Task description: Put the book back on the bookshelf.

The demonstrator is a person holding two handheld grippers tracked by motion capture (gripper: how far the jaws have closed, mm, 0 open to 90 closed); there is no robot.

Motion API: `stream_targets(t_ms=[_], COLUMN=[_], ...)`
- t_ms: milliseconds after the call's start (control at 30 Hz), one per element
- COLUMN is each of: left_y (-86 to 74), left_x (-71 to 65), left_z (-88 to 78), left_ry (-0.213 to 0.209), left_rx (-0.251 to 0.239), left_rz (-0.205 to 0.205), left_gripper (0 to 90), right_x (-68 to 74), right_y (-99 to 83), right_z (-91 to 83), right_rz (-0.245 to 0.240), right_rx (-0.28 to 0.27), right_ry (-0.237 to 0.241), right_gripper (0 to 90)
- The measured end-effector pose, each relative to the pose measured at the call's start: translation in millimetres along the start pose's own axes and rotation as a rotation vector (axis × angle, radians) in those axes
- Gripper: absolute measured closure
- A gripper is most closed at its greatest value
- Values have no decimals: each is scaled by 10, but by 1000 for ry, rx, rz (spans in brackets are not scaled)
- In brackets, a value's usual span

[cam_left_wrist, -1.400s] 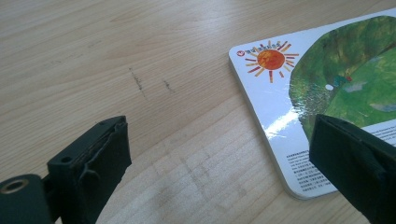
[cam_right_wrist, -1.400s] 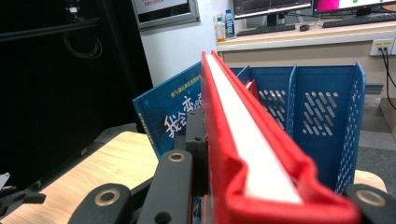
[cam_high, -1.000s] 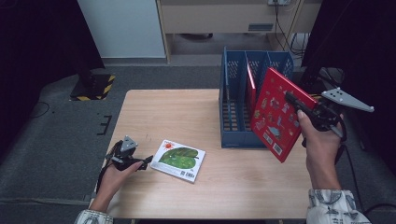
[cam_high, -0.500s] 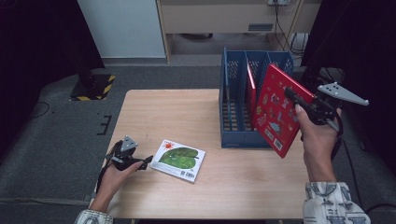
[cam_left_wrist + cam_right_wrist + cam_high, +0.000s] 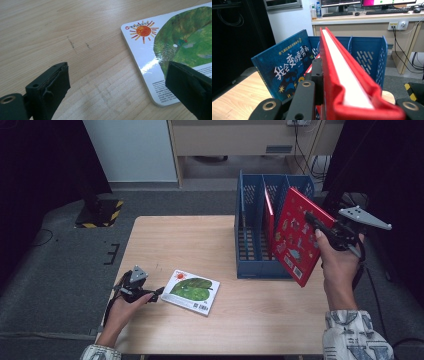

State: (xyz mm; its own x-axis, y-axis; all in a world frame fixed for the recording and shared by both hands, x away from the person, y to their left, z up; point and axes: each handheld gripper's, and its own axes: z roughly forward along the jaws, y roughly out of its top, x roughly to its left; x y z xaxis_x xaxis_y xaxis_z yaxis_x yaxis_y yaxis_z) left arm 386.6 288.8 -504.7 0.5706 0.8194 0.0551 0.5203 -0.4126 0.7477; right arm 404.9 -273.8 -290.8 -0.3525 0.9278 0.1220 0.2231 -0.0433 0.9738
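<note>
The right gripper (image 5: 320, 226) is pinching a big red hardcover book (image 5: 299, 236), holding it tilted in the air just beside the blue slotted plastic file rack (image 5: 250, 240) – near a thin red book (image 5: 269, 215) already standing inside. The left gripper (image 5: 156, 293) is resting spread apart on the wooden table (image 5: 200, 245), next to a flat green leaf-cover board book (image 5: 192, 290). Risk-wise, the red book's tilted lower corner is probably going to catch a divider or the rack's wall, shoving the rack – or twisting out of the pinch
</note>
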Motion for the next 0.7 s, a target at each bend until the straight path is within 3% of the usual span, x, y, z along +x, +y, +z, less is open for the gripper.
stream_targets(t_ms=[700], left_y=[3], left_x=[-8], left_z=[-1], left_ry=[-1], left_rx=[1], left_rz=[3], left_gripper=[46], right_x=[-47], right_y=[36], right_z=[36], right_rz=[6], right_rx=[-6], right_ry=[-24], right_gripper=[798])
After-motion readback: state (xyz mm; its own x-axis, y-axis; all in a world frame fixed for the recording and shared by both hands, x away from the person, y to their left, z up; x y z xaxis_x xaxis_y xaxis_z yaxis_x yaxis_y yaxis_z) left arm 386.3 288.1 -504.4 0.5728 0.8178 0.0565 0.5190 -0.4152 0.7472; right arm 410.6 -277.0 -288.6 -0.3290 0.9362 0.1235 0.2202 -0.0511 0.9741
